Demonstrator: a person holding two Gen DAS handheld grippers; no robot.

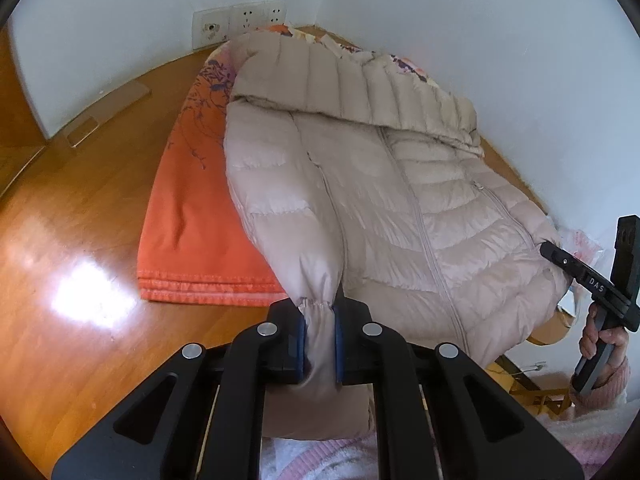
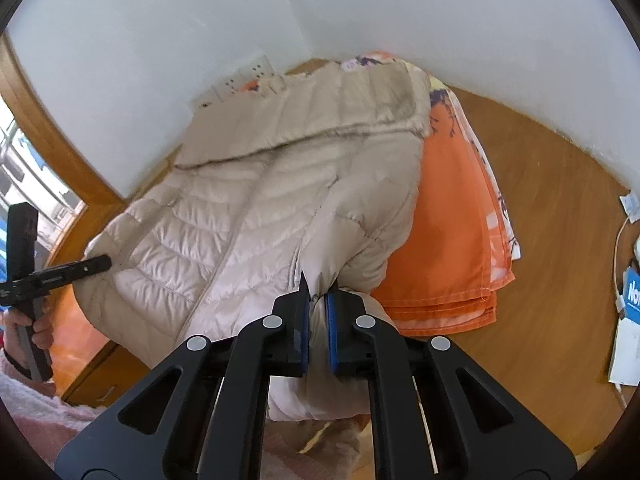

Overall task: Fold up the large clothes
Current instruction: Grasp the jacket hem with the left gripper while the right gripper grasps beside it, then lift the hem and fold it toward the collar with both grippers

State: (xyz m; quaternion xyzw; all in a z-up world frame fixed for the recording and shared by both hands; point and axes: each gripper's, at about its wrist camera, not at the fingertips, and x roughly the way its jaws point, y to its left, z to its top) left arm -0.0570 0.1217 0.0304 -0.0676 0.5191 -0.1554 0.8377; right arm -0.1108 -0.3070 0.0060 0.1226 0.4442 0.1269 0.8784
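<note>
Blue rubber pads on my left gripper (image 1: 320, 316) are pinching the elastic cuff of one sleeve (image 1: 308, 256) of the beige puffer jacket (image 1: 400, 200), and the cloth is bunching up between them. My right gripper (image 2: 318, 300) is clamping the other sleeve (image 2: 352, 248) in the same way, jaws squeezed tight on the padded fabric. Both sleeves are rising off the jacket's body towards the cameras.

In the left view I am seeing the right gripper from the side at the far edge of the jacket, with a hand (image 1: 600, 340) in a pink fluffy sleeve around its handle. The right view is showing the left gripper likewise, held by the other hand (image 2: 36, 328).

Beyond the grippers the jacket is lying front up, zipped, on a folded orange cloth (image 1: 192, 220) with a flower print, which is resting on a wooden tabletop (image 1: 80, 220). The hood is lying at the far end, towards the white wall (image 1: 440, 20). Wall sockets (image 1: 240, 24) are sitting just behind the hood. At the right edge of the right view, some papers and a white cable (image 2: 624, 280) are lying on the wood, well apart from the jacket.
</note>
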